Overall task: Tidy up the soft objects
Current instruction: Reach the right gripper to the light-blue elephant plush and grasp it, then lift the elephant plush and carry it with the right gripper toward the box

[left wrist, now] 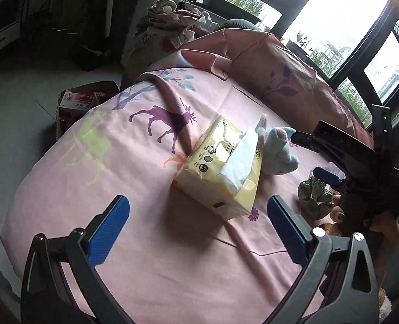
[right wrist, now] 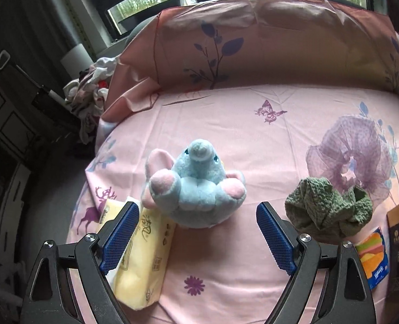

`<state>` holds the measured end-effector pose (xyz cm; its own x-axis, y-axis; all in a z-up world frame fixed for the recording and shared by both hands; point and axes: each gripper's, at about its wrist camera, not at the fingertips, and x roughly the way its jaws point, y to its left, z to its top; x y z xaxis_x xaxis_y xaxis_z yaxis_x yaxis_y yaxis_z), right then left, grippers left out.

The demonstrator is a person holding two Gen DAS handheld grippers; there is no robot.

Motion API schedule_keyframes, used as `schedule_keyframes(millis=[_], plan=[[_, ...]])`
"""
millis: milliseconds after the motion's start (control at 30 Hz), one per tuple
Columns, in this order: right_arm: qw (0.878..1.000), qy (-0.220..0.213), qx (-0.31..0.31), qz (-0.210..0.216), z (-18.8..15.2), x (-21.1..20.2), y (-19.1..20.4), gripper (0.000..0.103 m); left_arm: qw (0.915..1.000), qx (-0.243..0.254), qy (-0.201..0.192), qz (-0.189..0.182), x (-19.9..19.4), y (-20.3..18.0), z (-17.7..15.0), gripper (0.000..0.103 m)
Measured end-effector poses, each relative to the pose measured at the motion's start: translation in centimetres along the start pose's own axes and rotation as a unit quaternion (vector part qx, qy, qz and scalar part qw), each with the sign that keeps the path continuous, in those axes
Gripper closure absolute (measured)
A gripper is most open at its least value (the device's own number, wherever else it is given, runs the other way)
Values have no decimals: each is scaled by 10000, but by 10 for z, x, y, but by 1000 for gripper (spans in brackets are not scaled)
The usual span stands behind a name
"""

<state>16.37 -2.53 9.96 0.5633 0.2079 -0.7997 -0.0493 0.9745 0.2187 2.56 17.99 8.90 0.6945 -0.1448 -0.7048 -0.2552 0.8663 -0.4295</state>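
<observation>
Right gripper (right wrist: 198, 239) hangs over the bed (right wrist: 253, 124), fingers (right wrist: 121, 232) wide apart and empty, aimed at the plush (right wrist: 196, 186). The plush, a blue elephant with pink feet, lies on its back near the middle of the sheet, feet toward the gripper. Its near side touches the tissue pack (right wrist: 142, 253), which lies just to the left under the left finger. A green scrunchie (right wrist: 326, 208) sits close on the right; a purple one (right wrist: 353, 151) lies beyond it.

Left gripper (left wrist: 198, 232) hangs before the tissue pack (left wrist: 221, 167), fingers (left wrist: 110, 229) likewise apart, nothing between them.

Judgement: the step in hand is a grasp on the plush.

- Centre the body between the pads before lowering.
- Keep the left finger clear of the tissue pack, or it will drag along.
- Close on the torso, not a foot or ear, since those will slip or stretch.
- Squeeze firmly; the filling gives.
</observation>
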Motion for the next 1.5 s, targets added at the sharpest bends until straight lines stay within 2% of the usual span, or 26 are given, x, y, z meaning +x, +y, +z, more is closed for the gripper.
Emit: schedule_keyframes(millis=[100, 200, 300, 367, 567, 633, 700, 767, 967, 1133, 1233, 1300, 1500], plan=[[9999, 126, 3, -18, 10, 29, 5, 14, 9998, -35, 70, -159, 0, 2, 2, 1], [9986, 103, 138, -498, 15, 48, -3, 14, 9998, -33, 120, -178, 1, 1, 2, 1], [9982, 343, 467, -128, 15, 64, -22, 14, 9996, -35, 135, -260, 2, -2, 2, 1], [9968, 480, 642, -44, 14, 74, -30, 13, 9992, 5, 174, -350, 2, -4, 2, 1], [9970, 325, 644, 279, 7, 80, -31, 12, 9992, 75, 240, -324, 4, -7, 0, 1], [9967, 249, 680, 354, 6, 79, -31, 18, 9992, 63, 237, -302, 4, -7, 0, 1], [9976, 118, 564, 390, 6, 73, -29, 30, 9993, 25, 225, -282, 5, -6, 1, 1], [9981, 3, 468, 403, 5, 65, -27, 34, 9995, -57, 175, -247, 3, -4, 1, 1], [9961, -52, 618, 627, -4, 38, -39, 35, 9993, -144, 194, -279, 4, -1, 2, 1], [9973, -294, 148, 660, -26, -18, -43, 35, 9994, -58, 187, -293, 3, -5, 1, 1], [9948, -138, -137, 996, -51, -49, -48, 35, 9994, 36, 208, -269, 3, -9, -1, 1], [9945, -25, -298, 1009, -74, -66, -53, 34, 9995, 67, 193, -236, 3, -11, -3, 1], [9932, 481, -990, 388, -122, -90, -61, 32, 9989, 213, 318, -285, 8, -22, -10, 1]])
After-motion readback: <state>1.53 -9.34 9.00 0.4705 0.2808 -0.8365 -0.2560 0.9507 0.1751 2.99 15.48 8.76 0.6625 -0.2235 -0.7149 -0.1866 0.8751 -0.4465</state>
